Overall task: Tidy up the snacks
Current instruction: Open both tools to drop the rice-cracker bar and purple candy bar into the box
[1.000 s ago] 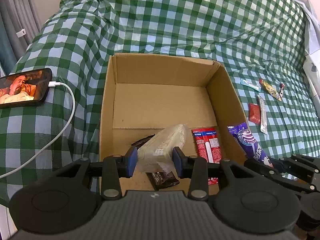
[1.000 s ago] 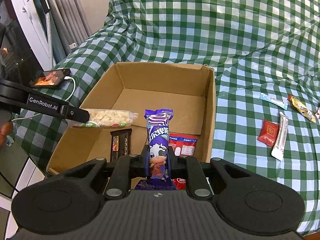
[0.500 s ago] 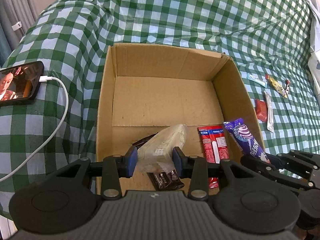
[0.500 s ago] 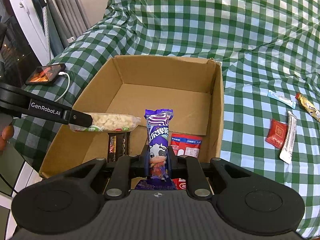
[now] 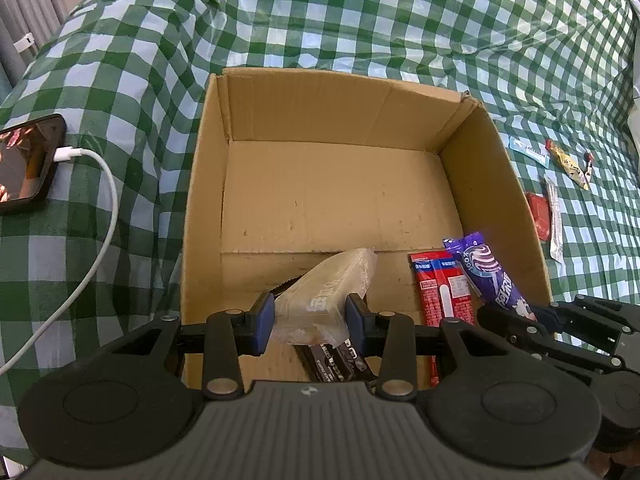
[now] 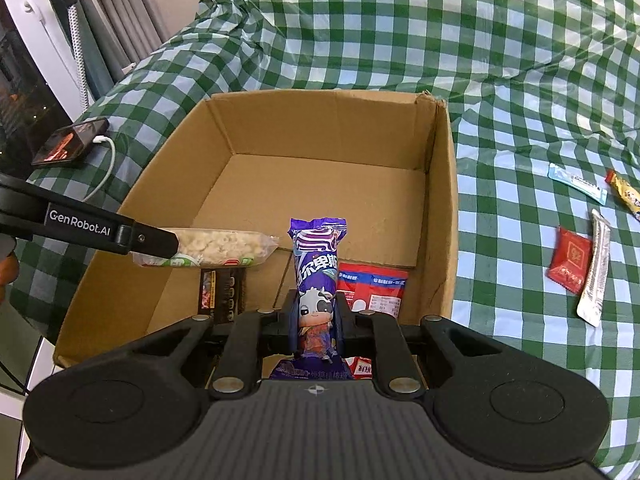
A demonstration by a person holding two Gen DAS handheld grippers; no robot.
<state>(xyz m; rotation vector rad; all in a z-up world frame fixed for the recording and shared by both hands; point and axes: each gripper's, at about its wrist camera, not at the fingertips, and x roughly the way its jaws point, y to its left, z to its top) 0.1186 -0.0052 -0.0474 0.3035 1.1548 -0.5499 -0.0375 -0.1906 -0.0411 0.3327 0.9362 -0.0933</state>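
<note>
The left claw (image 5: 309,317) is gripping a clear puffed-rice bar (image 5: 326,294) over the cardboard box (image 5: 344,108). The right claw (image 6: 316,316) is clenching a purple milk-candy wrapper (image 6: 318,276) at the box's 5 o'clock corner. Both packs are looking light, crinkly and slippery, so mid-body holds are suiting them.

A: From where does the left wrist view look?

B: From just above the near wall of the cardboard box (image 5: 500,184), tilted steeply down into it; the box floor fills the middle; the phone (image 5: 24,164) lies left of the box, loose wrappers right of it.

A: And the right wrist view?

B: From the box's (image 6: 440,200) near right corner, less steeply down, facing the far wall; curtains stand beyond the box at upper left.

A: What do they share?

B: The whole box interior, the phone (image 6: 72,146), the checked cloth (image 6: 400,32); each view catches the other gripper at the box's near edge.
</note>
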